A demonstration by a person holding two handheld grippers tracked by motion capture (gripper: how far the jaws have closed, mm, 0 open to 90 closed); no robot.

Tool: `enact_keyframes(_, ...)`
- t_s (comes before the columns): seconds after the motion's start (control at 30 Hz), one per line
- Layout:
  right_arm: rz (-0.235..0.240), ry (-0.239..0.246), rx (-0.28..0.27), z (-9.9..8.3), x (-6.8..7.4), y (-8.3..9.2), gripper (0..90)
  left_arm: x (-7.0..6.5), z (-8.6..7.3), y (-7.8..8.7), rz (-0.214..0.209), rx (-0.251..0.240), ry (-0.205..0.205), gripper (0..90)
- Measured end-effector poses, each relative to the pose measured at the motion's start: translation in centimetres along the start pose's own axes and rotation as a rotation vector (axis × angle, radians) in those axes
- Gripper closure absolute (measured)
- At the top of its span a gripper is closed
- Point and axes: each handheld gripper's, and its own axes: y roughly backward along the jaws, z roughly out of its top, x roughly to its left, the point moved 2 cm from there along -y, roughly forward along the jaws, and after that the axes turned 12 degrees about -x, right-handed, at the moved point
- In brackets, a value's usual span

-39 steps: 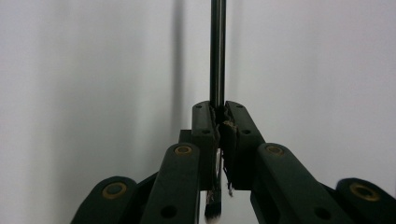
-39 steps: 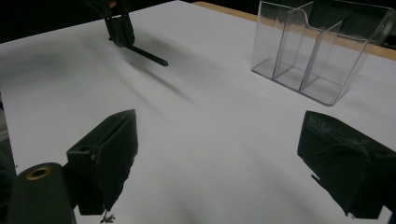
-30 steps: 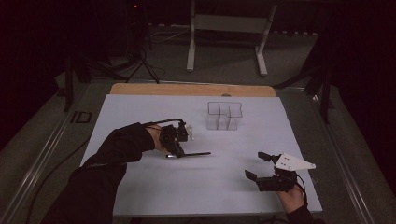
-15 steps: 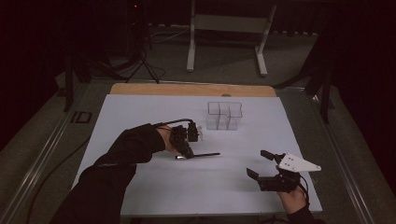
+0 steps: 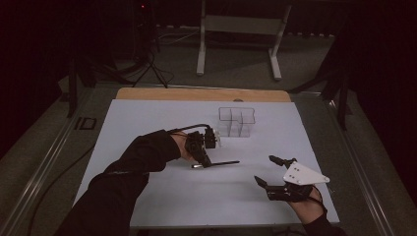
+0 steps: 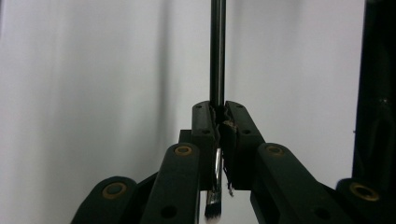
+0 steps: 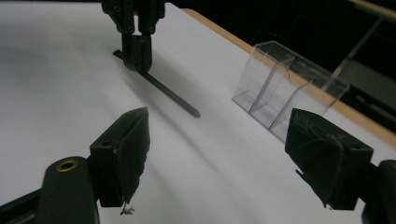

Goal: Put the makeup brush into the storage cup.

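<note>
Black makeup brush (image 5: 219,162) is lying level in my clamped left hand-held gripper (image 5: 202,158), handle pointing toward my right hand-held gripper (image 5: 275,170), whose empty jaws have just been narrowing; clear organizer (image 5: 237,121) sits just beyond.

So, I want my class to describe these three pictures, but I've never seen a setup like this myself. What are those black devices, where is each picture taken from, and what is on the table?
No robot here: a person's arms reach in from the bottom of the high view, each hand carrying a black two-jaw tool. The high view looks down from above the person's side of the white table. The other two pictures come from small cameras riding on each tool, looking along its jaws.

The left hand-held gripper is shut on a thin dark brush; in its own view the handle runs up between the closed jaws and the bristles show below. The right hand-held gripper is open and holds nothing; its jaws have just been closing a little. A clear plastic divided box stands toward the table's far side.
</note>
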Motion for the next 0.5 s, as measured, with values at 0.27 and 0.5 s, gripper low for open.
enact_keyframes(0.27, 0.030, 0.179, 0.038, 1.8, 0.9, -1.0, 33.4, 0.2, 0.8, -0.1, 0.000, 0.021, 0.026, 84.9)
enact_keyframes(0.5, 0.065, 0.353, 0.122, 2.1, 2.4, -2.6, 47.9, 0.1, 1.2, -0.8, 0.007, 0.066, 0.048, 84.9)
